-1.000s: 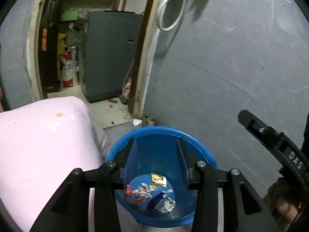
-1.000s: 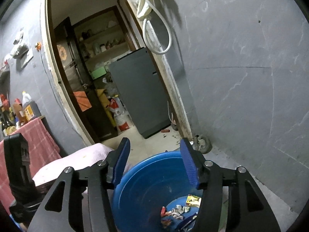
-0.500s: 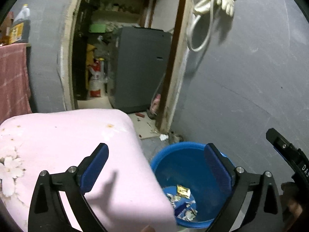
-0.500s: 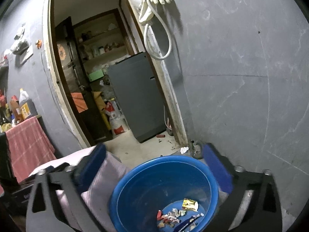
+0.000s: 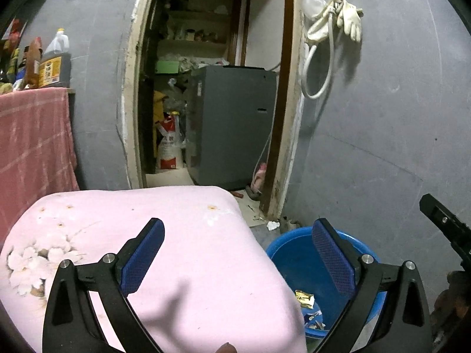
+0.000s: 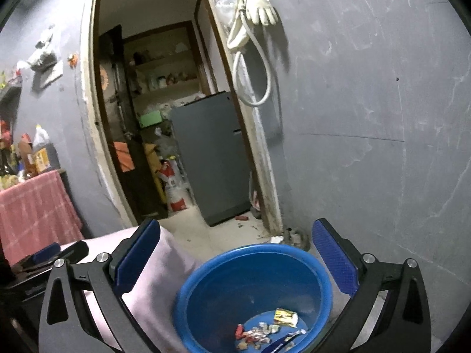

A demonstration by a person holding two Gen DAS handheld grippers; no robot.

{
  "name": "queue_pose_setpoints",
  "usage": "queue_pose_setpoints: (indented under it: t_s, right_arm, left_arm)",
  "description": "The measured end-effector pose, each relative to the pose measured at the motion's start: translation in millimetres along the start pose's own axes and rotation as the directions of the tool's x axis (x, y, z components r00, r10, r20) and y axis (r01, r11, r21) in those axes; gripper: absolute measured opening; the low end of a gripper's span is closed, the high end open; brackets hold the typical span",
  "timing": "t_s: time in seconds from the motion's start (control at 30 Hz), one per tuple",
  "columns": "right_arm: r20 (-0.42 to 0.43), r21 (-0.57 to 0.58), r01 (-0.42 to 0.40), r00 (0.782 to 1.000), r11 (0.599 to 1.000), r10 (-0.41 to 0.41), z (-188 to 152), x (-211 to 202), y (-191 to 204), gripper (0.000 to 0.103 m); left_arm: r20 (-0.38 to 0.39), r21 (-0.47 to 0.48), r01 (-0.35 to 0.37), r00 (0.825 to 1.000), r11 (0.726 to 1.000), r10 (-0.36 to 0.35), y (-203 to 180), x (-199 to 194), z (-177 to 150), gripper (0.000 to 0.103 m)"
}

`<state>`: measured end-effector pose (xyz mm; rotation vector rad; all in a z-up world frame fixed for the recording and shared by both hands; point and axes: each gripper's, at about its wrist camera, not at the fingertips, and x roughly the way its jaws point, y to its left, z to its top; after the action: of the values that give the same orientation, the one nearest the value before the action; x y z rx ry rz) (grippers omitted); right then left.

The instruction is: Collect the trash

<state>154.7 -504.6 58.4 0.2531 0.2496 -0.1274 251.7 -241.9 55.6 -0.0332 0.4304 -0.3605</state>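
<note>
We hold the left claw (image 5: 237, 260) and right claw (image 6: 235, 260) spread wide and empty; the wrappers (image 6: 266, 328) lie in the blue basin (image 6: 206, 279), apparently placed beside the pink cushion (image 5: 182, 235) for easy dropping

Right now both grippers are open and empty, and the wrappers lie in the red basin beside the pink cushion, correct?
Not quite: the basin is blue, as the right wrist view shows. Otherwise yes: left gripper and right gripper are open and empty, with wrappers inside, beside the pink cushion.
</note>
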Motion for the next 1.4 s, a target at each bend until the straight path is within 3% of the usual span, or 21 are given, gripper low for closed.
queue_pose_setpoints:
  t_s: [0.73,1.0,1.4]
  right_arm:
    - [0.08,-0.097,-0.069,0.994,0.993,0.077,-32,-96,54,0.103]
    - [0.113,-0.118,-0.09,0.988,0.989,0.103,-39,-123,67,0.103]
    - [0.08,-0.154,-0.138,0.985,0.978,0.151,-73,-160,92,0.103]
  left_arm:
    - [0.109,-0.038,-0.024,0.994,0.999,0.028,37,-115,-19,0.099]
    - [0.15,0.008,-0.033,0.988,0.999,0.031,37,-157,-37,0.099]
    - [0.142,0.005,-0.035,0.989,0.999,0.034,45,-205,-81,0.099]
